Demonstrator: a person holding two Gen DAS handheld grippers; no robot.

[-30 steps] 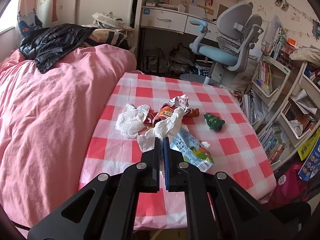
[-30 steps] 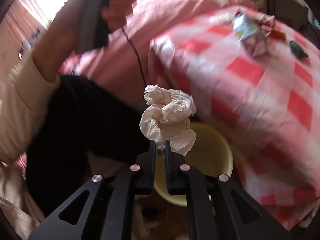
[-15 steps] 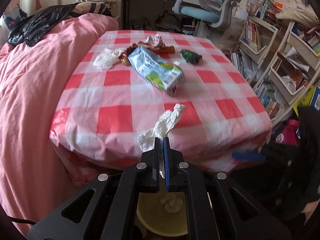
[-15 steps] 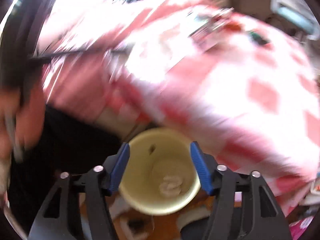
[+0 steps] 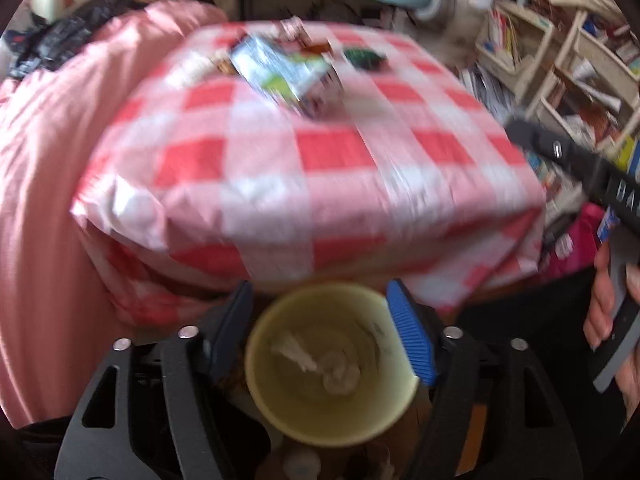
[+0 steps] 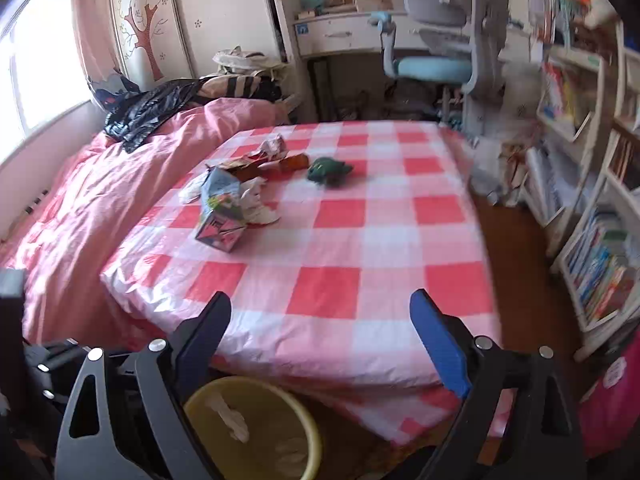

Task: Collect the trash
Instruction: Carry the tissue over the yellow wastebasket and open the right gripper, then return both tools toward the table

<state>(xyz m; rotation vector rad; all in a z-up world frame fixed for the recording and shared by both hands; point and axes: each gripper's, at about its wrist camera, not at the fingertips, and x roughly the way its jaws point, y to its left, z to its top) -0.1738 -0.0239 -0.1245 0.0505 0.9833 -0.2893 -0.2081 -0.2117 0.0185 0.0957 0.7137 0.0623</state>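
Note:
A yellow bin stands on the floor below the table's near edge. My left gripper hangs over it, its jaws opening with nothing between them; a white tissue lies inside the bin. My right gripper points at the table, jaws opening and empty, with the bin below its left finger. On the red checked cloth lie a drink carton, a crumpled tissue, a green wrapper and snack wrappers.
A pink-covered bed touches the table's left side. Bookshelves line the right, with bare wooden floor between them and the table. A desk chair stands behind the table. In the left wrist view a hand holds the other gripper at right.
The left gripper came down over the bin, spread its jaws and dropped its tissue in. The right gripper released its crumpled paper into the bin, then rose and turned toward the table.

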